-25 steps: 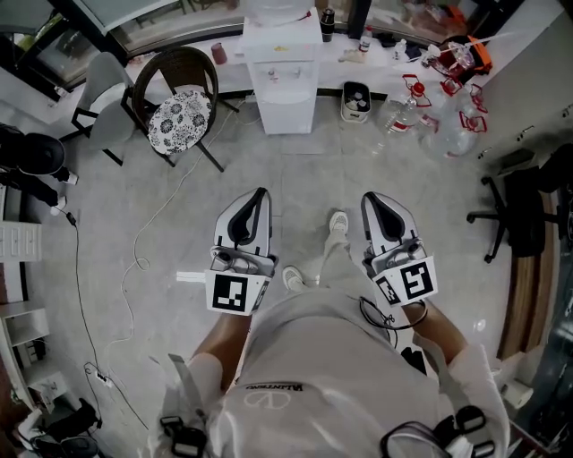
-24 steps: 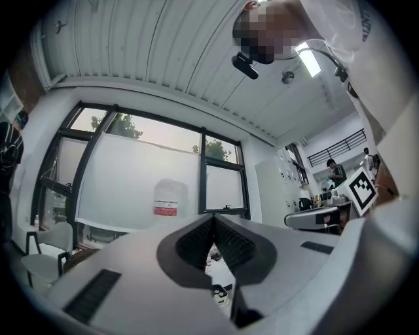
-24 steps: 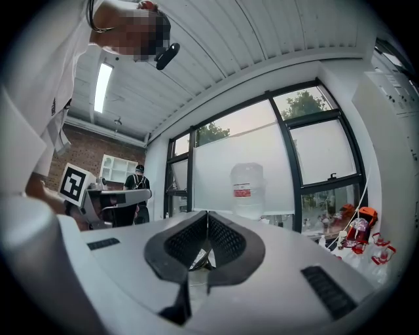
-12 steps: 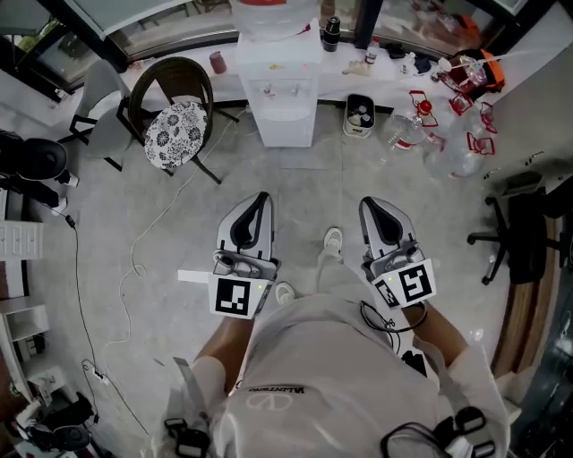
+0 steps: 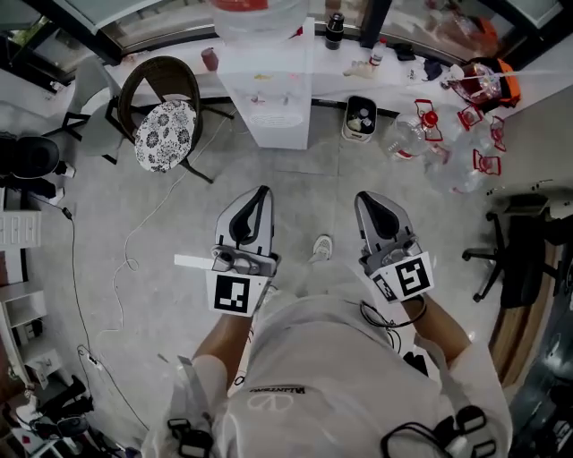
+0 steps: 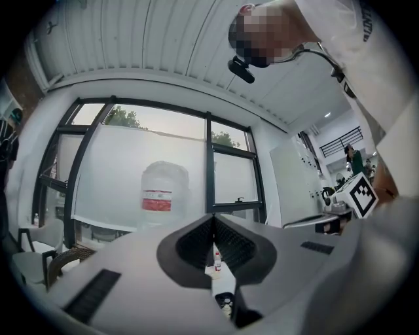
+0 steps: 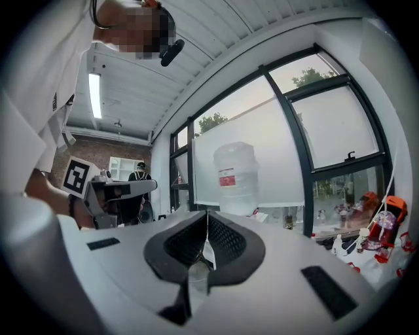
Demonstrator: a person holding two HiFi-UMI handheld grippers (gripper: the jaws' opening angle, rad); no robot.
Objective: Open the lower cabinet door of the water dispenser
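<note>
The white water dispenser stands against the window ledge at the top middle of the head view, with a clear bottle on top. Its lower front is steeply foreshortened, so I cannot make out the cabinet door. My left gripper and right gripper are held side by side above the grey floor, well short of the dispenser, both pointing at it. Both are shut with nothing between the jaws. The bottle shows beyond the left gripper. The same bottle rises beyond the right gripper.
A dark chair with a floral cushion stands left of the dispenser. A small bin sits to its right. Several clear bottles with red caps lie further right. A black office chair is at the right edge. A cable trails over the floor.
The person has walked toward the dispenser, which now sits nearer and higher in the head view. Both grippers came along with the person, still shut and side by side.
</note>
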